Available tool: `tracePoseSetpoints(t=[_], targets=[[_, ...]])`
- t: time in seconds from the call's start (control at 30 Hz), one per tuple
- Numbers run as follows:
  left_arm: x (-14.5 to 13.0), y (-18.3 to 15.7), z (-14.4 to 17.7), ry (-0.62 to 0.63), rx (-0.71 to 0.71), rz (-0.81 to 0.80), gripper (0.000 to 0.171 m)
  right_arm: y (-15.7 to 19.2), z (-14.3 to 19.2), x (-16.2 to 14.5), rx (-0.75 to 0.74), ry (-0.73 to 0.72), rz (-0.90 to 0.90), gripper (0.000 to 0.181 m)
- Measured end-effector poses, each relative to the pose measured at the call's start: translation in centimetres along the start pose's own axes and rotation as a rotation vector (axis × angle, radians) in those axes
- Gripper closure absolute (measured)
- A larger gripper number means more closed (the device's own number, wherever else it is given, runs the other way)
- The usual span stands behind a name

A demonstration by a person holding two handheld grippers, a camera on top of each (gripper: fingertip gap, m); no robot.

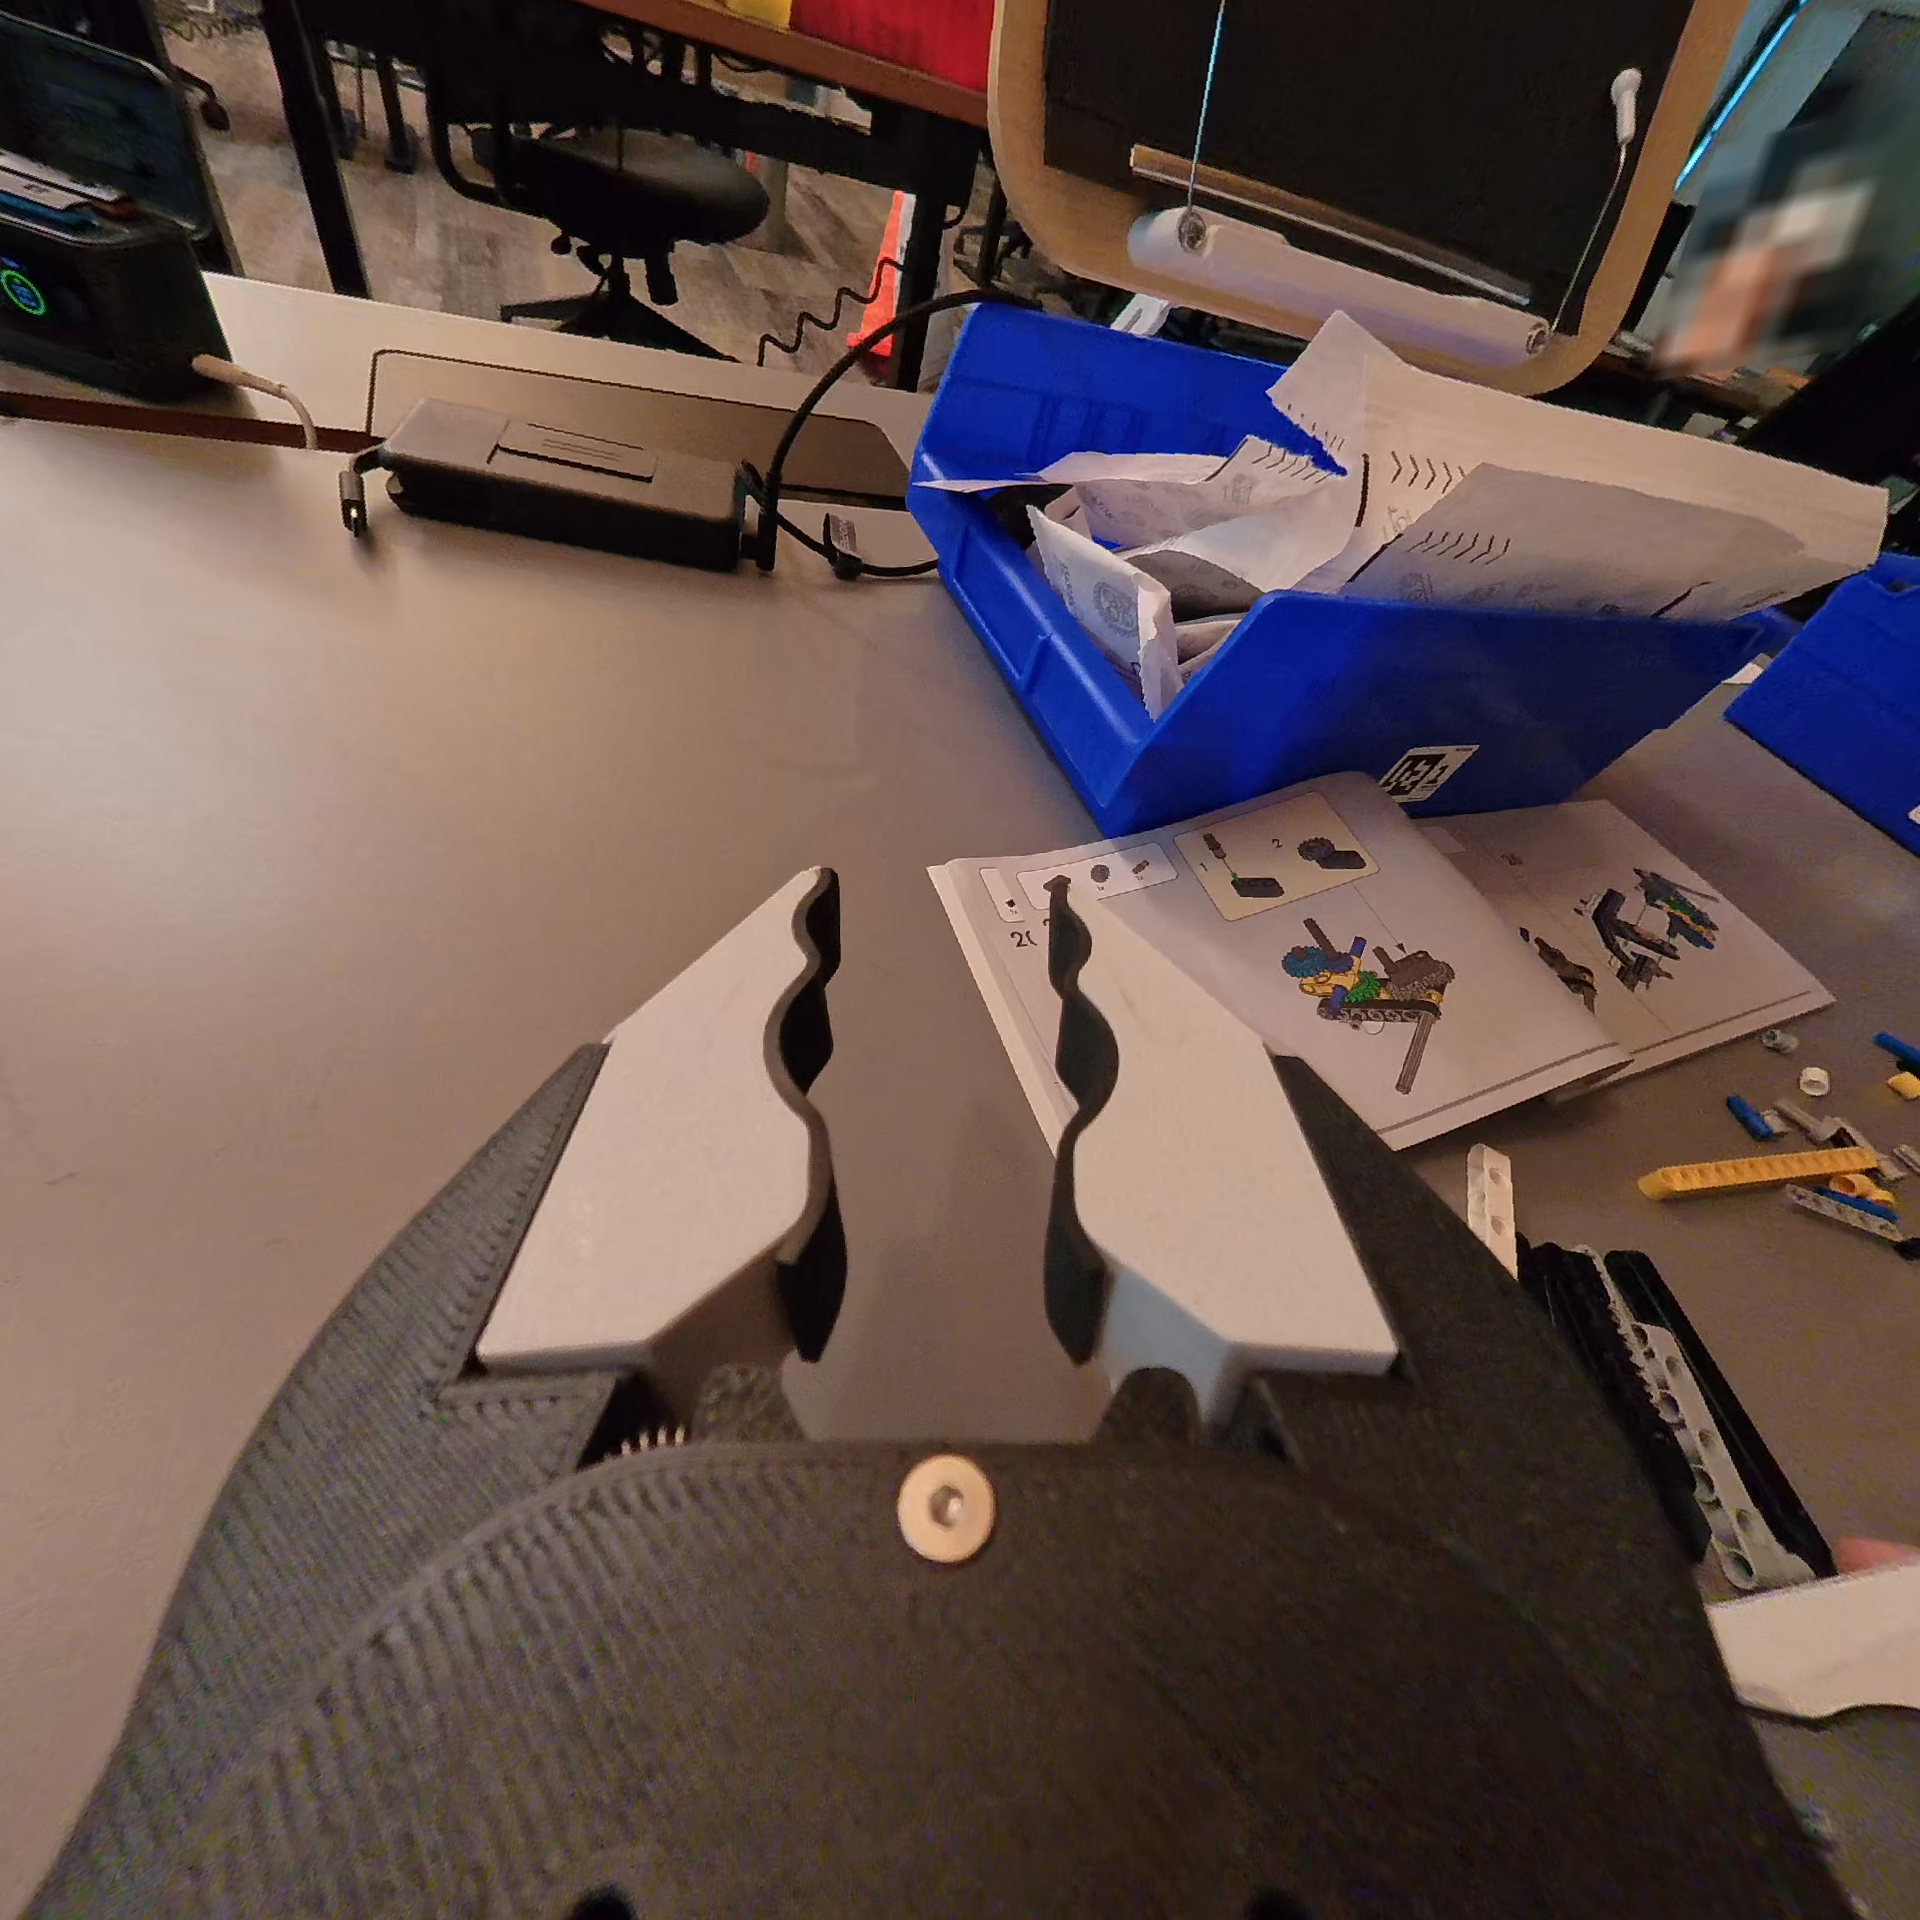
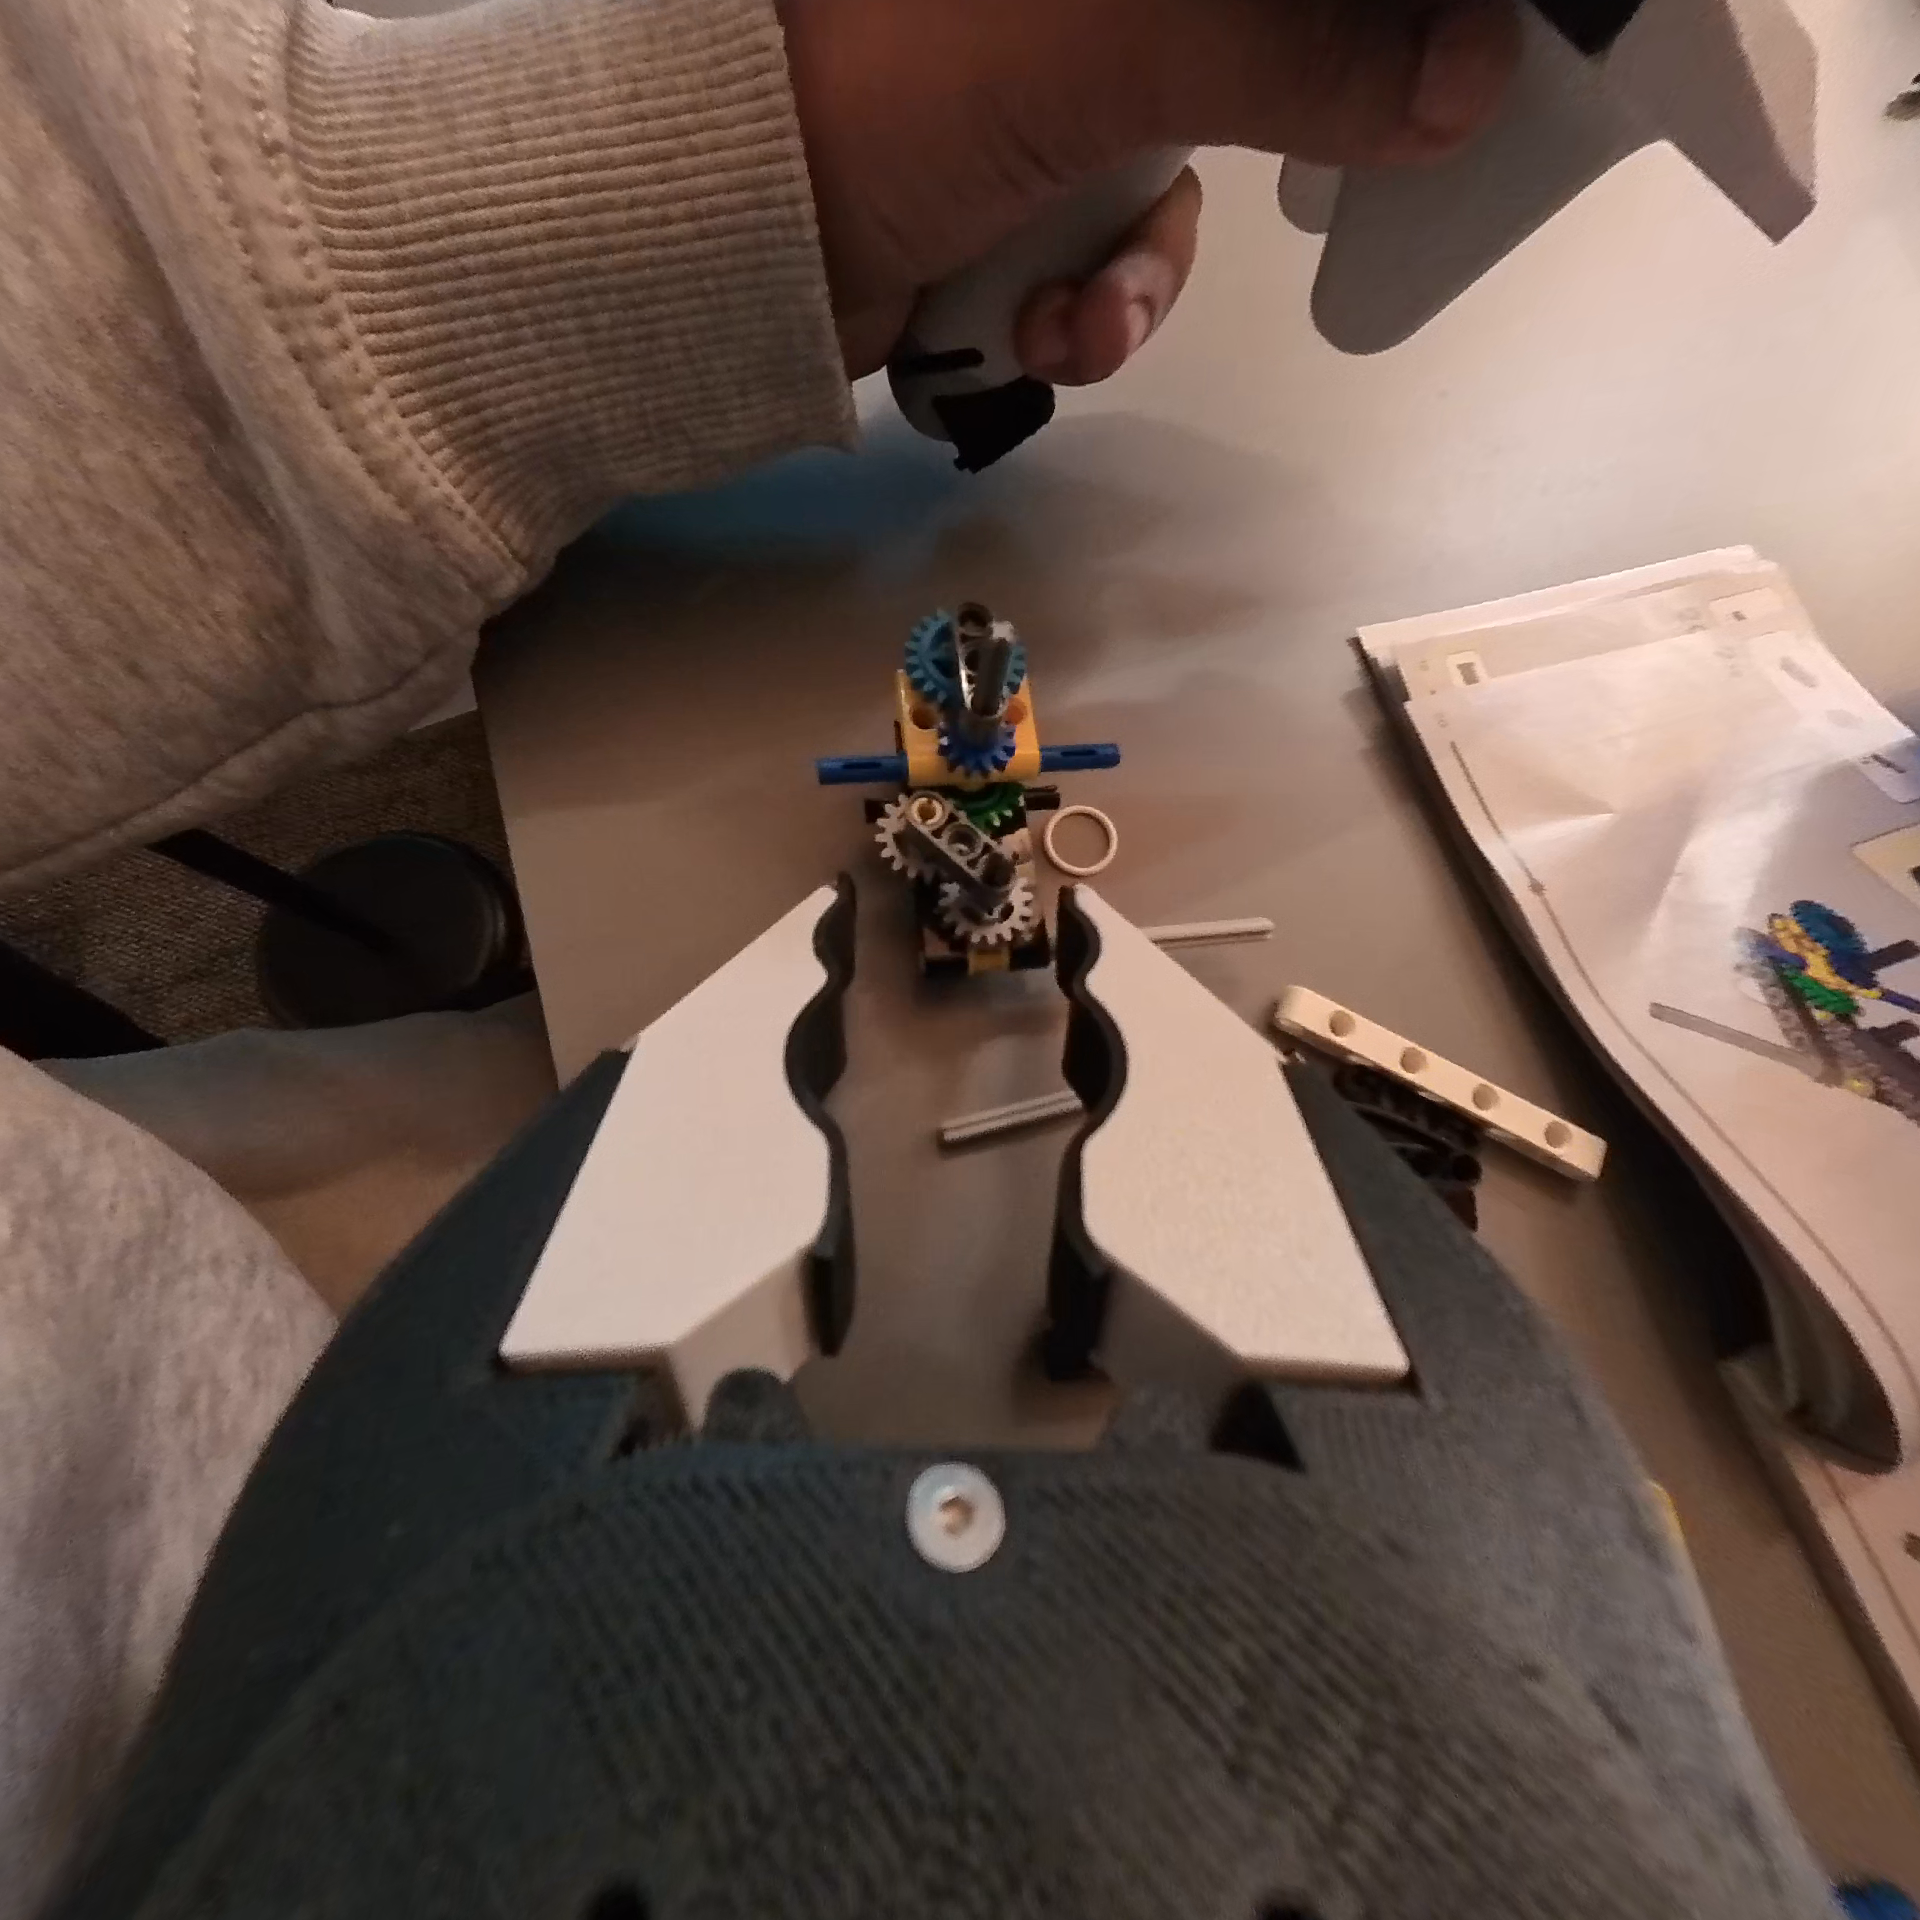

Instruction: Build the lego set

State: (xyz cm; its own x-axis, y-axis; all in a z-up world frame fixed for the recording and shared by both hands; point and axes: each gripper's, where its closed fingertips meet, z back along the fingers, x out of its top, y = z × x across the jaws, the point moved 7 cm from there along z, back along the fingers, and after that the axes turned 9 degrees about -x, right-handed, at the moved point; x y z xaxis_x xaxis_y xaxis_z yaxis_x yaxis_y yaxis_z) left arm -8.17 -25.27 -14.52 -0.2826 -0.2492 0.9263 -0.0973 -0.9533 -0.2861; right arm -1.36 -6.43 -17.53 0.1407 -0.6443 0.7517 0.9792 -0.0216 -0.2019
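A small lego assembly [image 2: 966, 800] with a yellow block, blue and grey gears and a blue axle stands on the table near its front edge. My right gripper [image 2: 961, 899] is open and empty, its fingertips on either side of the assembly's near end. A grey axle [image 2: 1008, 1120] lies between its fingers. My left gripper [image 1: 940, 894] is open and empty above bare table, left of the open instruction booklet [image 1: 1351, 966]. Loose pieces, among them a yellow beam [image 1: 1756, 1172], lie at the right in the left wrist view.
A blue bin [image 1: 1330, 665] with torn paper bags stands behind the booklet; a second blue bin [image 1: 1849, 707] is at the right edge. A black power brick [image 1: 561, 499] lies at the back. A white beam [image 2: 1439, 1081], a tan ring [image 2: 1081, 837] and a booklet [image 2: 1662, 831] lie right of the assembly. A hand [image 2: 1039, 156] holds the other gripper's handle above. The left gripper's tips are roughly 20 centimetres from the right gripper's. The black power brick [image 1: 561, 499] sits 25 centimetres or so from the ends of my left fingers.
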Motion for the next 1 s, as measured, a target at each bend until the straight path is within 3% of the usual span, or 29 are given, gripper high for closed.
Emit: tracePoseSetpoints(t=[0.27,0.63,1.0], targets=[[0.0,0.0,0.0,0.000,0.000,0.000,0.134,0.1,0.0,-0.1,0.009,0.004,-0.002,0.142],[0.0,0.0,0.0,0.003,-0.002,0.002,0.133,-2.8,0.2,-0.4,-0.037,0.037,-0.001,0.094],[0.0,0.3,0.1,-0.006,-0.003,0.017,0.133,-3.4,-0.7,-0.4,0.123,0.126,0.019,0.083]])
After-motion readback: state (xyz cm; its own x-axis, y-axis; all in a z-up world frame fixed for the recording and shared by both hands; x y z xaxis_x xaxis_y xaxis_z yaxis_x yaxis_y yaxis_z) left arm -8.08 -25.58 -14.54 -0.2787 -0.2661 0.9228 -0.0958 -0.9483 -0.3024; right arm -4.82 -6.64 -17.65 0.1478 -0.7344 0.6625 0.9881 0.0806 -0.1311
